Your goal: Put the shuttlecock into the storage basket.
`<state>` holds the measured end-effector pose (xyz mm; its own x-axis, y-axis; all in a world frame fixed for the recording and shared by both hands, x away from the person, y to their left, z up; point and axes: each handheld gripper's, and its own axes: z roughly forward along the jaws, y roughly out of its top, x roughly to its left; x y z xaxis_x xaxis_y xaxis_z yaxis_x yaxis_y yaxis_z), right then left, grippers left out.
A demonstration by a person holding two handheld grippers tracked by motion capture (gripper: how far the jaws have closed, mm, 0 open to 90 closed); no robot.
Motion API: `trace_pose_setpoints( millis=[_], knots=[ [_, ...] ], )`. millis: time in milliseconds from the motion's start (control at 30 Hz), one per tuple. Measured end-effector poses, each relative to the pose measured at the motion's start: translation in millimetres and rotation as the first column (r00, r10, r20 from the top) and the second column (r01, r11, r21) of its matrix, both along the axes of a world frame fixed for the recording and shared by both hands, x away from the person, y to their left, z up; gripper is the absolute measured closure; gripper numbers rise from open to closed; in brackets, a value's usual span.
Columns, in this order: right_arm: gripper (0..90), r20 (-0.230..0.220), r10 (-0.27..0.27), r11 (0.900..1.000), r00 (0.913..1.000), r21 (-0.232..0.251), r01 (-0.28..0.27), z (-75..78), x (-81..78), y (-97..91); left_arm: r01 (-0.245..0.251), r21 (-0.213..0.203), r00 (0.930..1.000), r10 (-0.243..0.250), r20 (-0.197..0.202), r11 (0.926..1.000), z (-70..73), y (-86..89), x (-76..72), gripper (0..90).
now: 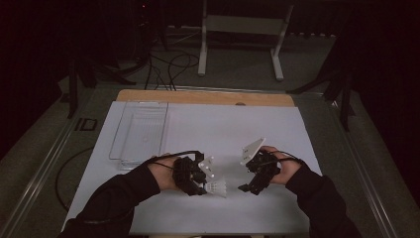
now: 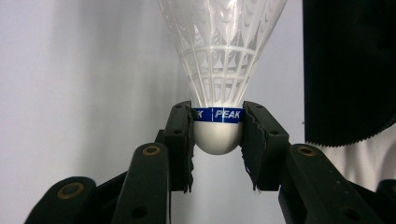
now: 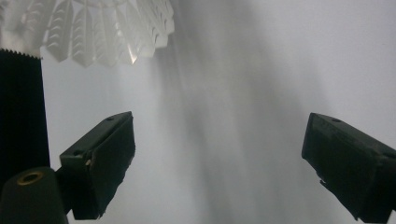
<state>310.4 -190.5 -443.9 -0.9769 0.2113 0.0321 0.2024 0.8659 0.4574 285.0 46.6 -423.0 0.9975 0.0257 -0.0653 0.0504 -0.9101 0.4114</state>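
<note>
Left gripper (image 2: 217,135) clamped on the shuttlecock (image 2: 219,70) cork, right gripper (image 3: 217,163) wide apart, empty.

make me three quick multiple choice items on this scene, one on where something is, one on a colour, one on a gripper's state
1. Where is the clear plastic tray?
A. on the white tabletop's far left part
B. under the right gripper
C. on the floor

2. What colour is the band around the white plastic shuttlecock's rounded base?
A. red
B. blue
C. green

3. How does the left gripper stand?
A. open, nothing between the jaws
B. shut on the shuttlecock's base
C. shut on the tray's rim

Answers:
1 A, the high view shows the tray lying beyond the left hand.
2 B, the left gripper view shows a blue band with white letters.
3 B, both pads press the base; the right gripper is open.
</note>
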Motion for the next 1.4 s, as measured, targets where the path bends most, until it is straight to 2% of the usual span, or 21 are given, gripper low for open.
trace_pose_setpoints(
  millis=[67, 100, 200, 233, 367, 433, 533, 667, 700, 867, 933, 967, 1033, 1167, 1200, 1233, 1267, 1300, 1333, 1367, 1400],
  knots=[
    [9.7, 0.015, -0.006, 1.0000, 0.9999, 0.005, 0.006, 0.4, 0.1, -2.9, -0.020, 0.010, 0.9998, 0.020, 0.003, 0.9998, 0.7, 2.7, 1.7, 65.8],
    [9.7, 0.029, -0.011, 0.9998, 0.9995, 0.017, 0.010, 2.1, -1.0, -5.7, -0.045, 0.000, 0.9987, 0.045, -0.024, 0.9990, 2.2, 6.0, 3.9, 65.8],
    [9.7, 0.029, -0.019, 0.9990, 0.9994, 0.042, 0.017, 3.8, -1.3, -9.1, -0.066, 0.010, 0.9977, 0.066, -0.014, 0.9978, 3.9, 8.9, 6.1, 65.8],
    [9.7, 0.041, -0.032, 0.9983, 0.9986, 0.049, 0.030, 4.6, -2.3, -11.9, -0.080, 0.005, 0.9965, 0.080, -0.024, 0.9968, 6.0, 12.2, 7.4, 65.8],
    [9.7, 0.058, -0.043, 0.9956, 0.9974, 0.086, 0.038, 5.8, -5.5, -16.3, -0.092, 0.000, 0.9951, 0.092, -0.034, 0.9957, 10.2, 16.9, 9.5, 65.8],
    [9.2, 0.050, -0.043, 0.9940, 0.9978, 0.103, 0.038, 5.8, -8.2, -17.6, -0.091, 0.004, 0.9953, 0.091, -0.032, 0.9958, 12.2, 18.6, 10.0, 65.8],
    [9.2, 0.038, -0.038, 0.9931, 0.9985, 0.112, 0.034, 5.4, -10.6, -18.7, -0.101, 0.000, 0.9941, 0.101, -0.039, 0.9949, 14.4, 20.4, 10.9, 65.8],
    [9.2, 0.063, -0.054, 0.9915, 0.9966, 0.121, 0.046, 3.1, -15.8, -21.5, -0.123, -0.009, 0.9914, 0.122, -0.047, 0.9924, 19.9, 24.7, 13.4, 65.8],
    [9.2, 0.059, -0.062, 0.9881, 0.9963, 0.144, 0.053, 1.2, -17.1, -24.6, -0.125, -0.008, 0.9911, 0.125, -0.048, 0.9921, 21.6, 26.1, 13.9, 65.8],
    [9.2, 0.047, -0.078, 0.9849, 0.9958, 0.158, 0.070, -4.6, -20.1, -29.9, -0.148, -0.022, 0.9883, 0.147, -0.040, 0.9887, 30.6, 34.5, 17.4, 65.8],
    [9.3, 0.065, -0.087, 0.9848, 0.9941, 0.156, 0.076, -7.1, -22.8, -31.7, -0.153, -0.024, 0.9880, 0.152, -0.028, 0.9880, 34.4, 38.7, 19.0, 65.8],
    [9.2, 0.055, -0.088, 0.9841, 0.9946, 0.160, 0.078, -7.6, -23.8, -32.2, -0.162, -0.027, 0.9864, 0.161, -0.032, 0.9864, 36.1, 41.0, 19.6, 65.9],
    [9.3, 0.083, -0.102, 0.9819, 0.9913, 0.168, 0.087, -8.9, -27.2, -34.0, -0.176, -0.032, 0.9843, 0.175, -0.024, 0.9840, 40.6, 48.1, 22.0, 65.8],
    [9.3, 0.083, -0.116, 0.9762, 0.9898, 0.193, 0.099, -12.8, -30.8, -38.1, -0.203, -0.039, 0.9791, 0.202, -0.020, 0.9784, 45.4, 57.3, 24.0, 65.8],
    [9.2, 0.084, -0.141, 0.9722, 0.9865, 0.200, 0.122, -15.2, -32.0, -40.9, -0.210, -0.045, 0.9776, 0.210, -0.018, 0.9766, 46.8, 60.2, 24.6, 65.8],
    [9.2, 0.084, -0.141, 0.9722, 0.9865, 0.200, 0.122, -15.2, -32.0, -40.9, -0.220, -0.047, 0.9755, 0.219, -0.017, 0.9744, 48.6, 63.4, 25.4, 65.8],
    [9.2, 0.095, -0.161, 0.9663, 0.9824, 0.218, 0.137, -17.0, -33.4, -44.3, -0.227, -0.048, 0.9739, 0.226, -0.017, 0.9728, 50.2, 66.4, 25.9, 65.8],
    [9.2, 0.095, -0.161, 0.9663, 0.9824, 0.218, 0.137, -17.0, -33.4, -44.3, -0.235, -0.052, 0.9721, 0.234, -0.013, 0.9707, 51.7, 69.6, 26.4, 65.8],
    [9.2, 0.088, -0.174, 0.9601, 0.9807, 0.236, 0.150, -18.6, -34.5, -47.7, -0.247, -0.053, 0.9690, 0.247, -0.011, 0.9676, 53.5, 72.9, 27.2, 65.8],
    [9.2, 0.088, -0.174, 0.9601, 0.9807, 0.236, 0.150, -18.6, -34.5, -47.7, -0.255, -0.054, 0.9670, 0.254, -0.013, 0.9655, 54.8, 76.2, 28.3, 65.8],
    [9.3, 0.077, -0.190, 0.9545, 0.9788, 0.248, 0.166, -20.7, -36.1, -50.4, -0.267, -0.059, 0.9636, 0.267, -0.009, 0.9618, 56.1, 79.4, 29.3, 65.8]
  ],
)
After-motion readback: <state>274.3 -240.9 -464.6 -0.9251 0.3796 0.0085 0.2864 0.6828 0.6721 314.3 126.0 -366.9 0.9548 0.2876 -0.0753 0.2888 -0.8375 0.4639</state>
